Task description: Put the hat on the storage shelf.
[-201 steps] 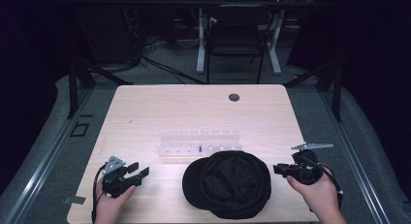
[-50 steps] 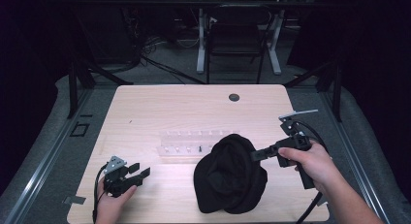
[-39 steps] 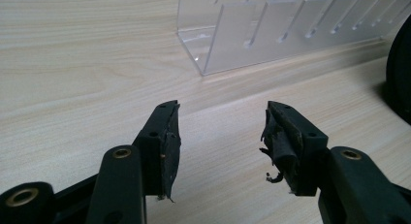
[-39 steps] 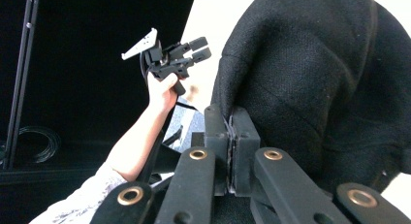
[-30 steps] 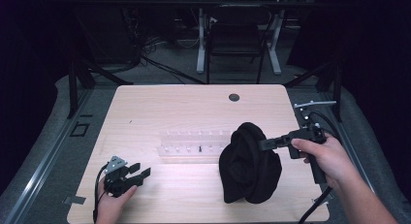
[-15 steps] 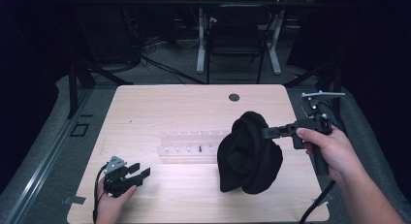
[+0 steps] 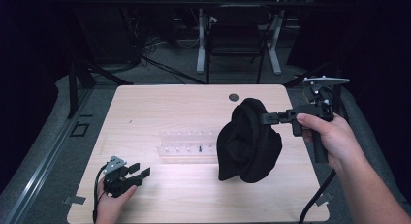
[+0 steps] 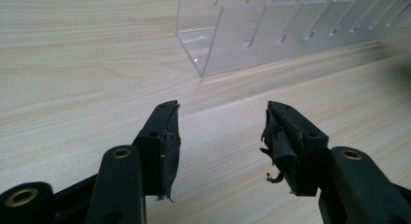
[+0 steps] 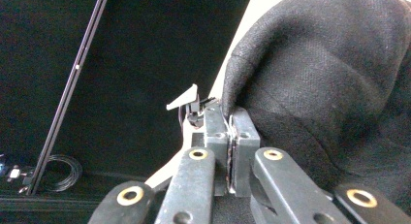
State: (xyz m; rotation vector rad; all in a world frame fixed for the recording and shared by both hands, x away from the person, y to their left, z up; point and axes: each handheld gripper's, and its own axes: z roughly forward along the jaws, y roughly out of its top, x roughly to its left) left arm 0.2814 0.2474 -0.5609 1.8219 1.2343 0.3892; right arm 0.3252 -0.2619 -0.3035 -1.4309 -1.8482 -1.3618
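Note:
A black fabric hat [image 7: 248, 141] hangs limp above the right half of the wooden table [image 7: 160, 107]. My right gripper [image 7: 264, 118] is shut on its upper edge and holds it off the surface. In the right gripper view the jaws are pressed together on the hat's rim [image 9: 228, 118], and a small white tag [image 9: 183, 98] sticks out beside them. My left gripper [image 7: 141, 170] rests at the table's near left corner, open, with nothing between its fingers [image 8: 165, 136]. A clear acrylic rack [image 7: 186, 142] stands at the table's middle, just left of the hat.
The acrylic rack [image 8: 271, 32] has a row of slots and stands just ahead of the left gripper. A small round hole [image 7: 234, 96] sits near the table's far edge. A chair [image 7: 236, 40] and a desk stand beyond the table, on a dark floor with cables.
My right gripper closed on the hat, which lay flat on the table, and lifted it up and to the right. The left gripper has stayed still.

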